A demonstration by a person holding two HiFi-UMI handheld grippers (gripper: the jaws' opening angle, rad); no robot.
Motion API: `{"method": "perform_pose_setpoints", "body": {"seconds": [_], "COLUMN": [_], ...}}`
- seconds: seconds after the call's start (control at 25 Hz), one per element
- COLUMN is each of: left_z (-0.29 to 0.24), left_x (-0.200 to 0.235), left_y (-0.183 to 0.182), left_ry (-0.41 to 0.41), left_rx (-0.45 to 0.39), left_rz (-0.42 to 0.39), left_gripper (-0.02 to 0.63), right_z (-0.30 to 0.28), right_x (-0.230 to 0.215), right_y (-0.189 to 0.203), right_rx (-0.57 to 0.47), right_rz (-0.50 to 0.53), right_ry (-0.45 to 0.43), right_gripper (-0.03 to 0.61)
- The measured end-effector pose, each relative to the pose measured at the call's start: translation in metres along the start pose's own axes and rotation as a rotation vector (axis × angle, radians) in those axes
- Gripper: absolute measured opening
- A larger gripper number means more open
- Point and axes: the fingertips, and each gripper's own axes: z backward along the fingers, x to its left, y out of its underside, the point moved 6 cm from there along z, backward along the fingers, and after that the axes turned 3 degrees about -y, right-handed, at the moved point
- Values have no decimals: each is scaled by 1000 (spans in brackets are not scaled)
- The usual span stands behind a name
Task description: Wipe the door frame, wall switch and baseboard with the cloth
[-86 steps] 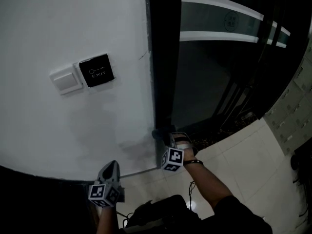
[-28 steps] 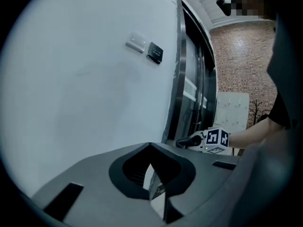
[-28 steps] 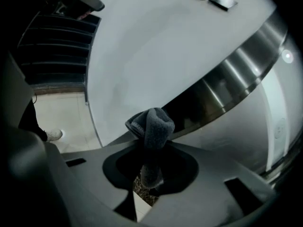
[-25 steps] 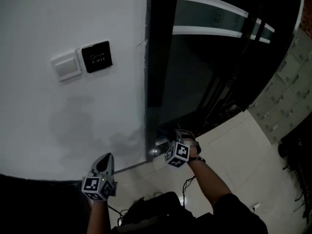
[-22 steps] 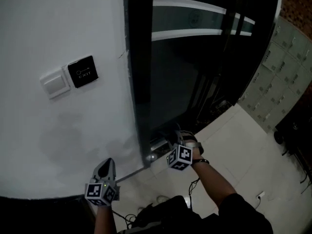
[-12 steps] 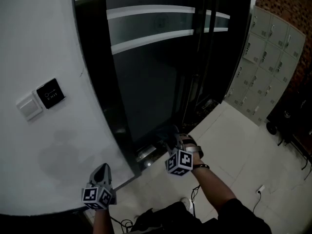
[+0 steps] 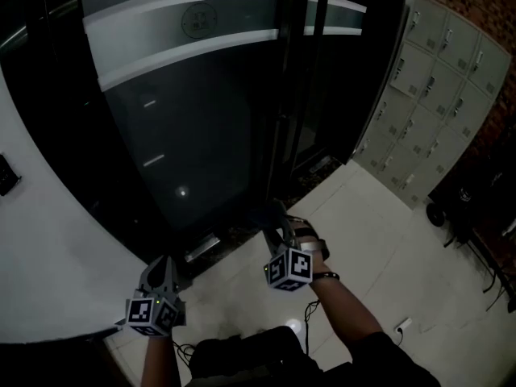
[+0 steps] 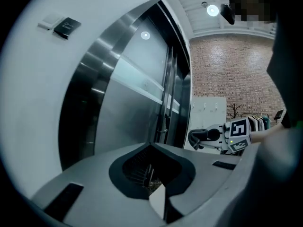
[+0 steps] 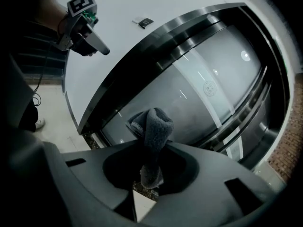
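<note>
Shift: view swings right since earlier; the white wall point(image 7: 40, 280) slides to the left edge and the right gripper point(image 7: 278, 224) now sits off the jamb, before the glass.
Glass door point(image 7: 185, 135): fills the centre, frosted bands across it.
Door frame point(image 8: 80, 108): dark metal between wall and glass.
Right gripper: jaws clamped on the grey cloth point(image 9: 154, 126), which juts past the tips toward the door's foot, probably to wipe low.
Left gripper point(image 7: 159, 266): jaws together, empty, held low beside the wall, out of the way.
Wall switch point(image 8: 49, 21): high on the wall, well apart from the cloth.
</note>
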Motion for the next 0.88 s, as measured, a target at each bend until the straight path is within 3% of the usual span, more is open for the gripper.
{"method": "perform_pose_setpoints", "body": {"seconds": [0.24, 0.44, 0.68, 0.88], "left_z": [-82, -160, -252, -287], "left_x": [-57, -65, -21, 24], "left_y": [20, 29, 16, -26], "left_ry": [99, 126, 57, -53], "left_rx": [39, 35, -25, -137], "left_rz": [27, 33, -6, -65], "left_gripper": [-8, -8, -8, -8], "right_z": [4, -33, -108, -171], "right_x": [-46, -89, -149, -191], "right_y": [62, 70, 63, 33], "right_rx": [19, -4, -26, -116], "right_rz": [-26, -19, 45, 63], "right_ry": [30, 32, 59, 67], "right_gripper": [78, 78, 78, 78]}}
